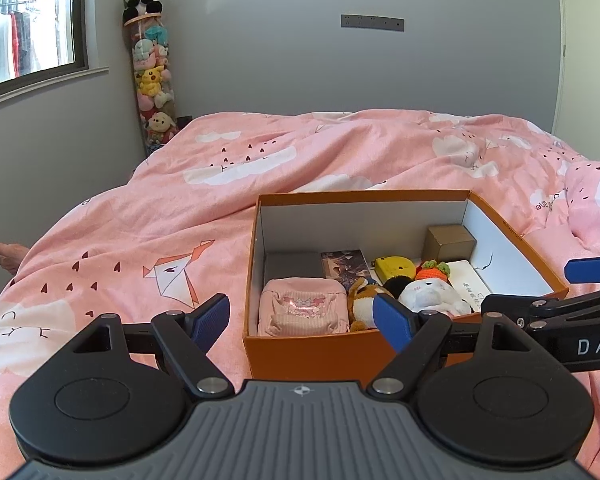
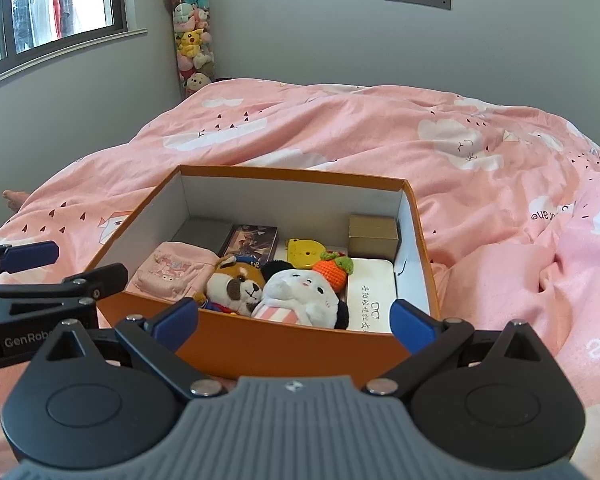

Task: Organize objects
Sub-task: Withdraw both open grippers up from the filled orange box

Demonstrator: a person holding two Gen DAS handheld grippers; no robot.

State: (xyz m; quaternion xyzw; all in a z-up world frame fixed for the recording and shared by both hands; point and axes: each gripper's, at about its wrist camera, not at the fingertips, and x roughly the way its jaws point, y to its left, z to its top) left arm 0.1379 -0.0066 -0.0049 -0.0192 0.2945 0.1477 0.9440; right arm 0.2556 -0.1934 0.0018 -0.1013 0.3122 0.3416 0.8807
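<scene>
An open orange box sits on the pink bed. It holds a pink pouch, a brown plush, a white plush, a crocheted carrot, a yellow item, a gold cube, a white case and a dark card box. My left gripper is open and empty at the box's near left corner. My right gripper is open and empty at its near wall.
The pink duvet covers the bed all around the box. A tall clear tube of plush toys stands in the far corner by the window. A bare foot shows at the left bed edge.
</scene>
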